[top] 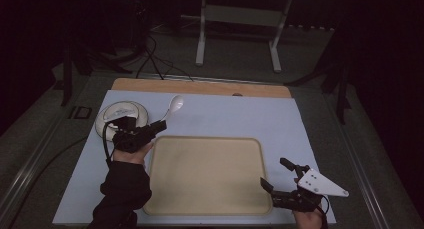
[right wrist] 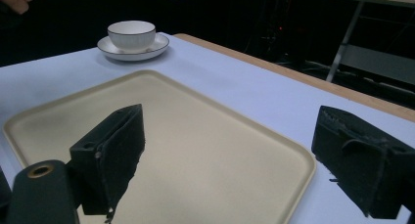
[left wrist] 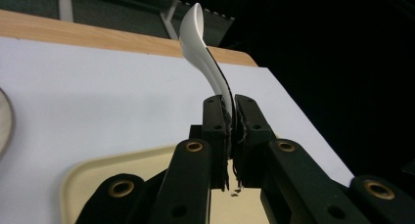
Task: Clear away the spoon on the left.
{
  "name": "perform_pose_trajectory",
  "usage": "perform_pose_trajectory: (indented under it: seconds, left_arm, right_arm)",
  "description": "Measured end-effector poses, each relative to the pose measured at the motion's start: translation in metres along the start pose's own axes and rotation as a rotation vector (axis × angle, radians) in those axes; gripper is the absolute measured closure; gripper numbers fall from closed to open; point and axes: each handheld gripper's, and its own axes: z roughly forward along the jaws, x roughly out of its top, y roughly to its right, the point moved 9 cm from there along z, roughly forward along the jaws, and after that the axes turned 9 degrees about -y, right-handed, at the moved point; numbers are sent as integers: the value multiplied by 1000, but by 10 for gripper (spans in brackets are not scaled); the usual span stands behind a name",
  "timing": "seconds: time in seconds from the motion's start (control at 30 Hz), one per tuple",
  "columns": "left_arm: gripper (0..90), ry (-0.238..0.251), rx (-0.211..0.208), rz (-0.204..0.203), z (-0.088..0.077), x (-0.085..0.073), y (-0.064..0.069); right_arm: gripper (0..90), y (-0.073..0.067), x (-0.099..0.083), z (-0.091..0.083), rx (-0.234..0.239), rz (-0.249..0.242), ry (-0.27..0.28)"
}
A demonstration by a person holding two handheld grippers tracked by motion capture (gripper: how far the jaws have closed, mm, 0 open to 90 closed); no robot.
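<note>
A white spoon (top: 176, 104) is held up in the air by its handle, bowl end raised, with my left gripper (top: 161, 125) shut on it; close up the spoon (left wrist: 203, 48) rises from between the closed jaws of that gripper (left wrist: 230, 116). A white cup (right wrist: 131, 34) stands on a white saucer (right wrist: 154, 49) at the mat's far left, just behind my left hand; in the high view the saucer (top: 140, 111) shows there too. My right gripper (top: 274, 175) hangs open over the tray's near right corner; between its spread fingers (right wrist: 117, 150) nothing sits.
A beige tray (top: 207, 175) lies bare in the middle of a pale blue mat (top: 240, 114) on a wooden table (top: 200, 86). A white table frame (top: 240, 19) stands on the floor beyond. Cables trail at the far left.
</note>
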Motion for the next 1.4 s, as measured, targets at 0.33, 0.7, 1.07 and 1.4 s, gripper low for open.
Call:
perform_pose_trajectory:
  seconds: [0.33, 0.7, 1.07, 1.4]
  left_arm:
    - [860, -28, -3, 13, 19, -30, 12]
    - [860, -49, 81, 29, 31, -66, 11]
    - [860, -104, 154, 32, 37, -100, 6]
    - [860, -142, 185, 20, 45, -117, 1]
  right_arm:
    - [124, 0, 0, -1, 7, 7, 4]
    - [124, -1, 1, -1, 10, 6, 6]
    - [124, -1, 1, -1, 10, 5, 6]
    - [124, -1, 1, -1, 12, 8, 7]
